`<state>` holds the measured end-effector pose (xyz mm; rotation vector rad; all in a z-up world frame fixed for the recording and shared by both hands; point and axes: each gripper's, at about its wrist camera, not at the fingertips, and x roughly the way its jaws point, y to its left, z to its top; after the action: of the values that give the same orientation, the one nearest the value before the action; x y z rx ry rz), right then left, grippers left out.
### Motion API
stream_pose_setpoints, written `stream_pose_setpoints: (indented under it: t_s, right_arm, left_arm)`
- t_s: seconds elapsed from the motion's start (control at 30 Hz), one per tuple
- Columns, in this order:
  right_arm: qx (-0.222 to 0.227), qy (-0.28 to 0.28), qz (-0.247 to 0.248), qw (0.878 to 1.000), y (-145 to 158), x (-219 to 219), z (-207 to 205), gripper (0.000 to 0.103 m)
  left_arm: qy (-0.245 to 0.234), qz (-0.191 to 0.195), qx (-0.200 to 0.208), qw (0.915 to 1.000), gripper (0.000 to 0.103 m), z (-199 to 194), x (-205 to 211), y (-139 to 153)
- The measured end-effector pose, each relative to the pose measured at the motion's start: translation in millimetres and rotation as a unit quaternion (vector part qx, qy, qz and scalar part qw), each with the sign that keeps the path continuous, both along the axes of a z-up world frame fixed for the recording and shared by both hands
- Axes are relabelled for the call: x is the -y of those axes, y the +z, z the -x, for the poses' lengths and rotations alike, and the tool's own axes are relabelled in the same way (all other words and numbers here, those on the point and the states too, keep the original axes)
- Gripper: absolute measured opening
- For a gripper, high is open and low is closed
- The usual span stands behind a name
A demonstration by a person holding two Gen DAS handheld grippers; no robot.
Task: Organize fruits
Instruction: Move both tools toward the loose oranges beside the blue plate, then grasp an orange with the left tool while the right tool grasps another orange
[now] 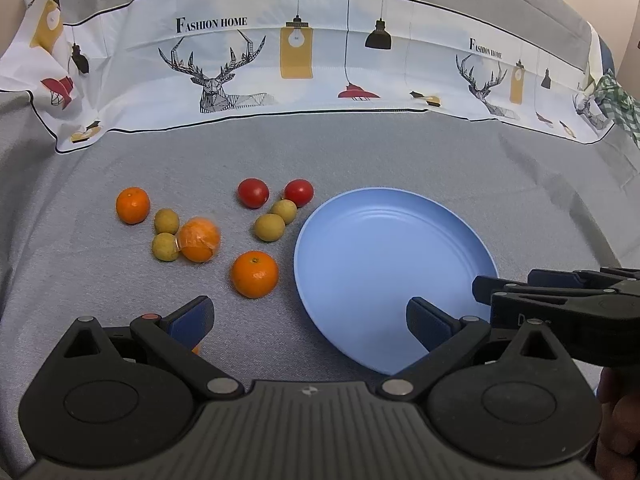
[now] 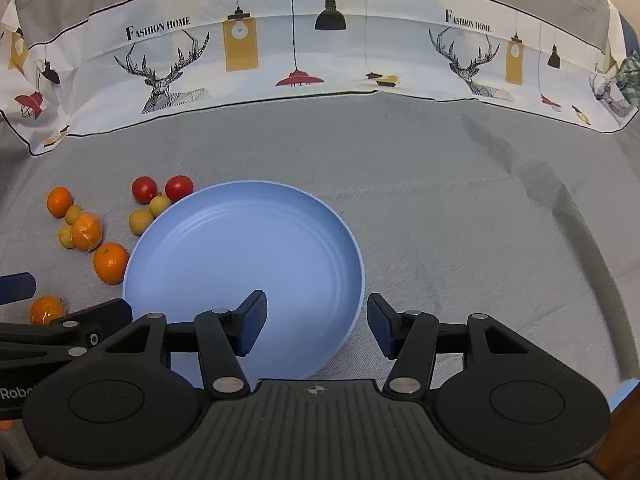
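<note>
An empty blue plate point(image 1: 380, 248) point(image 2: 240, 248) lies on grey cloth. Left of it sit three oranges point(image 1: 255, 274), one of them in clear wrap point(image 1: 199, 239), two red tomatoes point(image 1: 253, 193) and several small yellow-green fruits point(image 1: 270, 227). My left gripper point(image 1: 310, 320) is open above the cloth at the plate's near-left edge, nothing between its fingers. Another wrapped orange point(image 2: 46, 310) is mostly hidden by its left finger. My right gripper point(image 2: 316, 320) is open and straddles the plate's near-right rim, one finger over the plate and one outside, pads clear of it.
A white printed cloth point(image 1: 296, 64) with deer and lamps runs along the back. A green checked cloth point(image 1: 618, 100) lies at the far right. A hand point(image 1: 616, 420) shows at the lower right. Bare grey cloth point(image 2: 480, 220) stretches right of the plate.
</note>
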<state>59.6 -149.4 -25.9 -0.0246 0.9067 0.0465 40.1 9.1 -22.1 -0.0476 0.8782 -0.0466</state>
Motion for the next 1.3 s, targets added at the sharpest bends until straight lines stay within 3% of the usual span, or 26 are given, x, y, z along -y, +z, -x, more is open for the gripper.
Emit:
stream_pose_setpoints:
  t_s: [0.1, 0.2, 0.27, 0.33, 0.43, 0.5, 0.57, 0.6, 0.67, 0.8, 0.87, 0.93, 1.0, 1.13, 1.3]
  right_arm:
    - [0.0, -0.001, 0.009, 1.0, -2, -5, 1, 0.06]
    - [0.014, -0.007, 0.013, 1.0, 1, -6, 1, 0.061]
    - [0.018, -0.008, 0.005, 1.0, 4, -7, 0, 0.061]
    - [0.023, -0.001, -0.007, 1.0, 7, -10, 0, 0.061]
    - [0.039, 0.016, -0.02, 0.999, 13, -16, 3, 0.06]
    - [0.045, 0.038, -0.045, 0.997, 17, -21, 2, 0.041]
    - [0.05, 0.06, -0.066, 0.995, 21, -26, 2, 0.034]
    - [0.054, 0.074, -0.071, 0.993, 22, -32, 2, 0.032]
    - [0.061, 0.093, -0.079, 0.991, 21, -41, 6, 0.032]
    - [0.061, 0.136, -0.079, 0.986, 14, -67, 4, 0.033]
    - [0.06, 0.151, -0.06, 0.985, 8, -83, 0, 0.038]
    - [0.065, 0.172, -0.046, 0.982, 0, -99, -5, 0.047]
    - [0.058, 0.184, -0.024, 0.981, -6, -114, -9, 0.048]
    - [0.058, 0.208, -0.012, 0.976, -14, -136, -19, 0.053]
    - [0.036, 0.215, -0.014, 0.976, -23, -149, -42, 0.057]
  left_arm:
    - [-0.001, 0.012, -0.002, 0.9999, 0.096, 0, -6, 5]
    - [-0.02, 0.042, -0.008, 0.9989, 0.063, -3, -24, 20]
    - [-0.038, 0.043, -0.004, 0.9983, 0.028, -7, -40, 33]
    - [-0.047, 0.023, 0.006, 0.9986, 0.019, -14, -60, 46]
    - [-0.053, 0.03, -0.014, 0.9981, 0.018, -21, -91, 49]
    - [-0.035, 0.056, -0.043, 0.9969, 0.019, -22, -111, 31]
    - [0.011, 0.096, -0.094, 0.9909, 0.018, -30, -128, 14]
    - [0.019, 0.11, -0.095, 0.9893, 0.019, -32, -133, 11]
    - [0.034, 0.13, -0.116, 0.9841, 0.035, -37, -139, 2]
    - [0.037, 0.119, -0.152, 0.9805, 0.044, -44, -132, -10]
    - [0.035, 0.091, -0.17, 0.9805, 0.053, -46, -126, -16]
    - [0.036, 0.077, -0.186, 0.9789, 0.053, -47, -126, -23]
    - [0.036, 0.083, -0.196, 0.9764, 0.053, -48, -129, -29]
    - [0.036, 0.091, -0.211, 0.9724, 0.039, -49, -133, -35]
    - [0.081, 0.11, -0.183, 0.9735, 0.038, -44, -156, -23]
